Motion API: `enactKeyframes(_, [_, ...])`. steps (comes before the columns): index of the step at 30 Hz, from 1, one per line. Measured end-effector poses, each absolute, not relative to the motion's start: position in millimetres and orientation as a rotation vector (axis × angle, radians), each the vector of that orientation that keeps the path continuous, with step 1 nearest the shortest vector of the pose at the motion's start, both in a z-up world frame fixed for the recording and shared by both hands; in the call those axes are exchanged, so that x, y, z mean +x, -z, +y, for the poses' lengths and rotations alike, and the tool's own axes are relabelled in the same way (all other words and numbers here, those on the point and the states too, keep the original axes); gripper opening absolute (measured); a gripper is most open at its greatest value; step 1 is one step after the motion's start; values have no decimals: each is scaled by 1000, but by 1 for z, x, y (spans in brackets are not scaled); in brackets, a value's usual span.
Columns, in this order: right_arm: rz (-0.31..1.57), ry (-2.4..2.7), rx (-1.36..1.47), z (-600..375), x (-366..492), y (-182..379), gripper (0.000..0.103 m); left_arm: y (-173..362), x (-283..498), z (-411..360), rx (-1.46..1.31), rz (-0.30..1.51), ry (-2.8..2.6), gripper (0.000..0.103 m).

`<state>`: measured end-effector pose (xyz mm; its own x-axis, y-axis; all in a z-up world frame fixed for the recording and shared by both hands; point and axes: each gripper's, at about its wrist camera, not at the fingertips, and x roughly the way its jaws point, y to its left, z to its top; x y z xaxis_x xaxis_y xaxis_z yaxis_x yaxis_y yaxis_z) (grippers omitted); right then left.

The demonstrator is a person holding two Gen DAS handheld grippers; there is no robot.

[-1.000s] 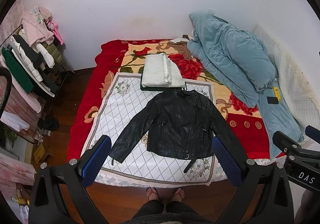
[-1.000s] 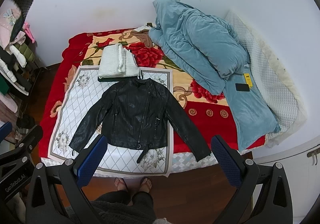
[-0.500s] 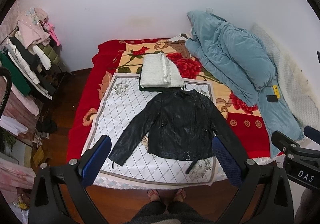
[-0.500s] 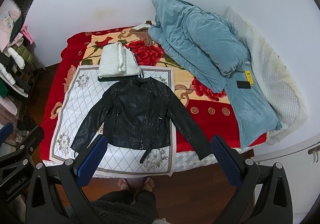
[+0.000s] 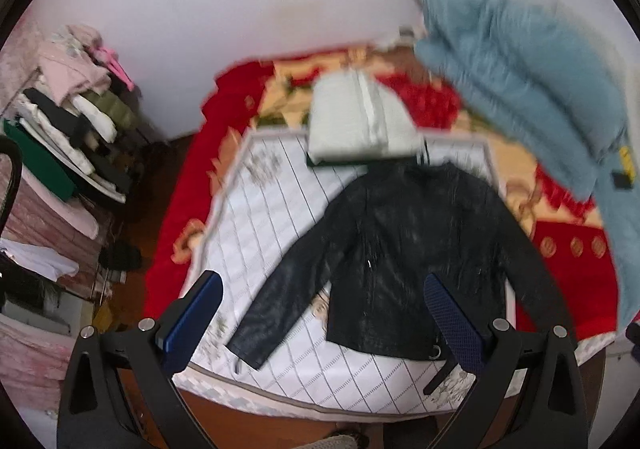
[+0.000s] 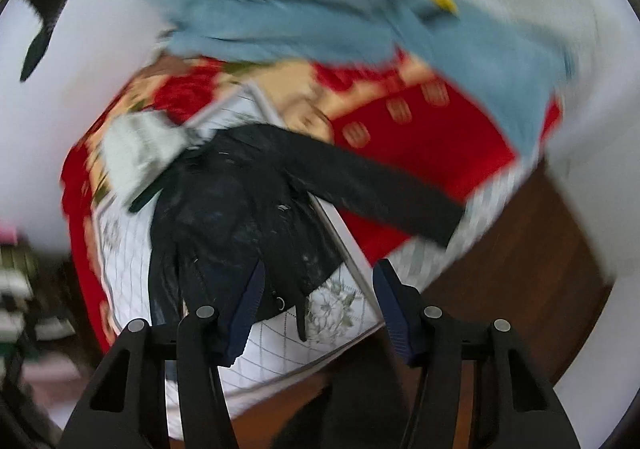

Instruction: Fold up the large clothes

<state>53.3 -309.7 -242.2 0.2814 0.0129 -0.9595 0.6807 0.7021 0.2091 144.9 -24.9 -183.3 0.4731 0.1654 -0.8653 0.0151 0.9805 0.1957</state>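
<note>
A black leather jacket point(image 5: 404, 249) lies flat, front up, sleeves spread, on a white quilted mat point(image 5: 272, 209) on the bed. My left gripper point(image 5: 320, 313) is open and empty, above the jacket's lower left side. The jacket also shows in the right wrist view point(image 6: 248, 205), blurred by motion. My right gripper point(image 6: 320, 301) is open, narrower than before, and empty, hovering over the jacket's hem near the mat's corner point(image 6: 336, 309).
A folded white garment point(image 5: 356, 125) lies just beyond the jacket's collar. A blue duvet point(image 5: 520, 81) is heaped at the right on the red floral blanket point(image 5: 560, 249). A clothes rack point(image 5: 68, 137) stands left. Wooden floor point(image 6: 520, 269) borders the bed.
Both grippers have moved down and closer to the bed. The right one swung and tilted towards the jacket's right side, and its jaws have narrowed. The jacket has not moved.
</note>
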Motion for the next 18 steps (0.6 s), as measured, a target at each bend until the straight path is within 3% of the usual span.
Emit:
enactKeyframes(10, [1147, 663, 1423, -433, -10, 569, 59, 379, 204, -105, 267, 1323, -166, 103])
enactKeyframes(18, [903, 868, 1726, -473, -68, 705, 62, 505, 215, -190, 346, 1436, -100, 103])
